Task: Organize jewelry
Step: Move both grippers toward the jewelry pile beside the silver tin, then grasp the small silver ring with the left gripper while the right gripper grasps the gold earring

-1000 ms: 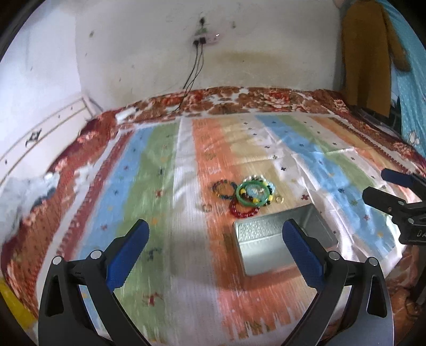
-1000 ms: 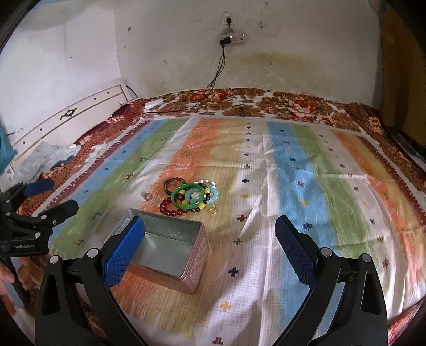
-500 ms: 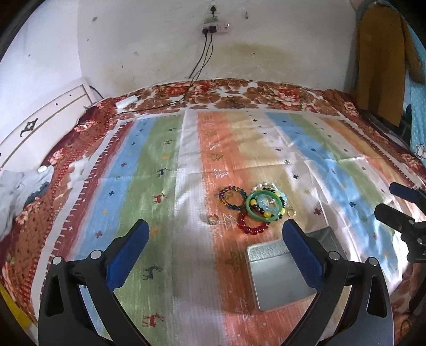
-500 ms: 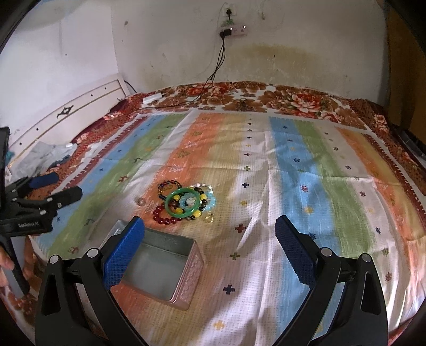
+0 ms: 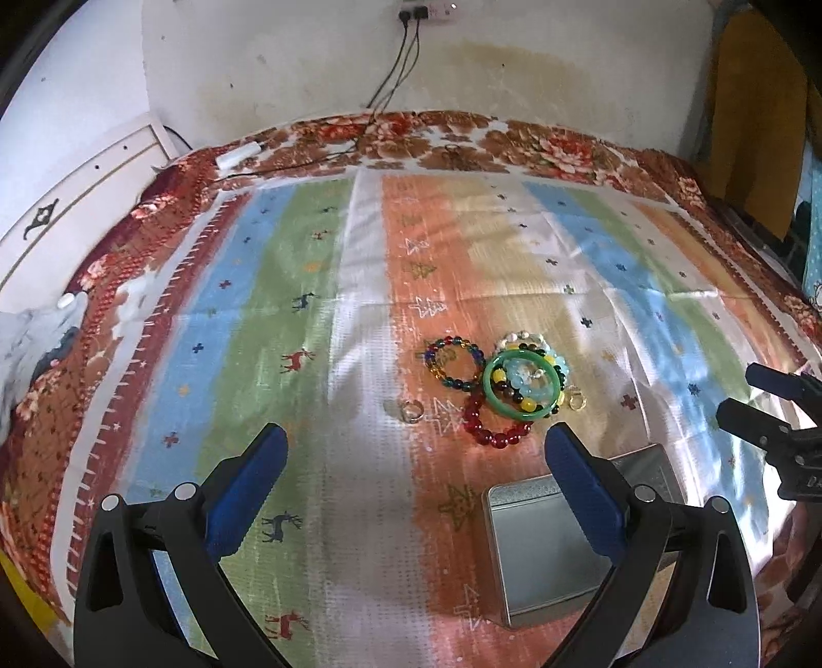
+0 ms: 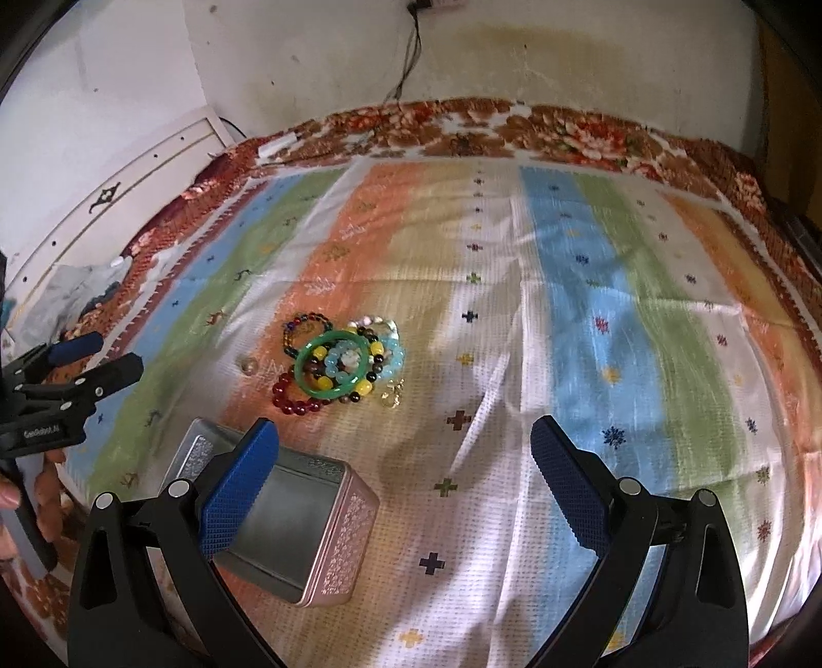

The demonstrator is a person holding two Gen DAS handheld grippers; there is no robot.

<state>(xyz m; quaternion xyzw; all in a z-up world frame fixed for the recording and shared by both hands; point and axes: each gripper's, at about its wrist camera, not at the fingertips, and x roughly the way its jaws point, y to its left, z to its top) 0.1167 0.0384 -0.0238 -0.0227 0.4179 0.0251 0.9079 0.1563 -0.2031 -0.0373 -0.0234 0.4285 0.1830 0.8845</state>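
A pile of jewelry lies on the striped bedspread: a green bangle on top of bead bracelets, a red bead bracelet, a dark multicolour bead bracelet, a small ring to the left and a gold piece to the right. An open metal tin stands in front of the pile. My left gripper and my right gripper are both open and empty, above the bed, short of the pile.
The striped bedspread covers a bed with a floral border. A white wall with a socket and cables is behind. A white headboard is at the left. Hanging cloth is at the right.
Both grippers have moved forward and tilted down toward the jewelry pile. The pile and tin now look larger and nearer in both views. Nothing was picked up.
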